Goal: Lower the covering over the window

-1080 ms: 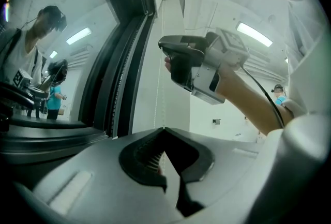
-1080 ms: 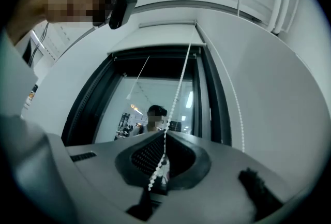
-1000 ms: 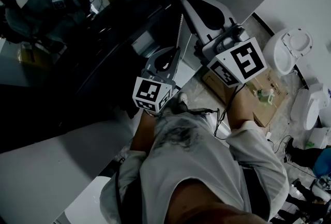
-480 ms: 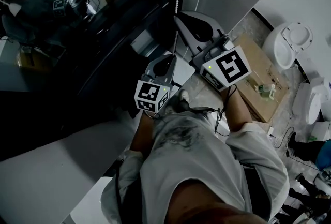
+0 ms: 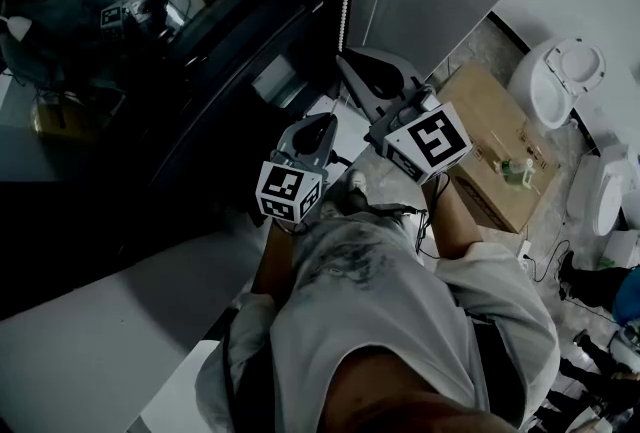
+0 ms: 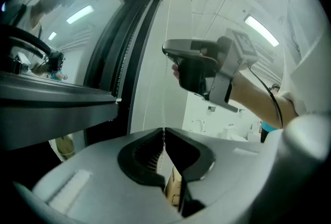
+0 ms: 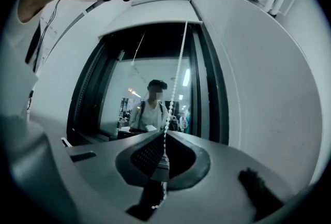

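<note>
**Both grippers pinching the blind chain beside the bare window**

The window (image 5: 190,71) is filling the left of the head view. Its dark glass is reflecting the room and standing uncovered. A pale housing (image 7: 150,17) is running across its top, and whether the covering is rolled up inside it cannot be told. The person's grey shirt (image 5: 380,301) is taking up the lower frame, and a cardboard box (image 5: 500,136) is lying on the floor to the right. The right gripper (image 7: 166,134) is reaching higher along the window's edge, with its jaws pressing together on the bead chain (image 7: 178,68) hanging from the housing. The left gripper (image 6: 164,131) is sitting just below it. Its jaws have just been opening slightly, yet the tips are meeting on a thin strand of the chain.
</note>
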The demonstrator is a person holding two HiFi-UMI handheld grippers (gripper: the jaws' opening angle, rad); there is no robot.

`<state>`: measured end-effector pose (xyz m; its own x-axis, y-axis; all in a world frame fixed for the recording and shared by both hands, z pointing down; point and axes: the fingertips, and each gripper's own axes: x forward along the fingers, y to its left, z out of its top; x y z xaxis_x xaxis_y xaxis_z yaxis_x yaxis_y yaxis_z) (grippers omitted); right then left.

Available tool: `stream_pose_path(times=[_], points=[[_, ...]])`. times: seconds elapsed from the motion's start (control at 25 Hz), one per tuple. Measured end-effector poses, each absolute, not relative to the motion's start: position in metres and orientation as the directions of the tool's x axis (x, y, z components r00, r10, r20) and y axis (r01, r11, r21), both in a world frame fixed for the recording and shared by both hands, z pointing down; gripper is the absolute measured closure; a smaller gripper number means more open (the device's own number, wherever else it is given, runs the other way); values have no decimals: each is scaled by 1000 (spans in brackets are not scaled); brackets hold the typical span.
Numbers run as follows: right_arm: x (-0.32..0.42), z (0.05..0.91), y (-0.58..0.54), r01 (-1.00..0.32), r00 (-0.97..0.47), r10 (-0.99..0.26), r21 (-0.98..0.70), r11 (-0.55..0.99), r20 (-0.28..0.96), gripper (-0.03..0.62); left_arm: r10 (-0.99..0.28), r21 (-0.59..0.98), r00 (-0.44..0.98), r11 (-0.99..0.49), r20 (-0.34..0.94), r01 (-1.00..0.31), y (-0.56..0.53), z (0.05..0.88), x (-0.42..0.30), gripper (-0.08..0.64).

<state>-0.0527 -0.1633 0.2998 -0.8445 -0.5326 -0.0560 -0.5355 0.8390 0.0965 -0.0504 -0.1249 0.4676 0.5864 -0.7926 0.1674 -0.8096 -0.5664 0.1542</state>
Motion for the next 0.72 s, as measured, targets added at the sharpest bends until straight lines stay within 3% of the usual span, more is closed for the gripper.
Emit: stream_pose_path(times=[0.2, 0.4, 0.56, 0.72], points=[[-50, 297, -163, -544, -838, -539, 62, 837, -83, 569, -795, 106, 598, -589, 99, -801, -121, 421, -60, 445], [-53, 298, -158, -535, -845, -529, 91, 840, -84, 569, -793, 36, 606, -609, -61, -793, -137, 329, -68, 444], [-46, 296, -164, -560, -826, -554, 33, 828, -107, 569, -773, -71, 630, -627, -66, -776, -153, 283, -59, 433], [-46, 304, -161, -562, -827, -562, 64, 825, -27, 570, -763, -36, 625, -629, -162, -777, -160, 248, -62, 445]])
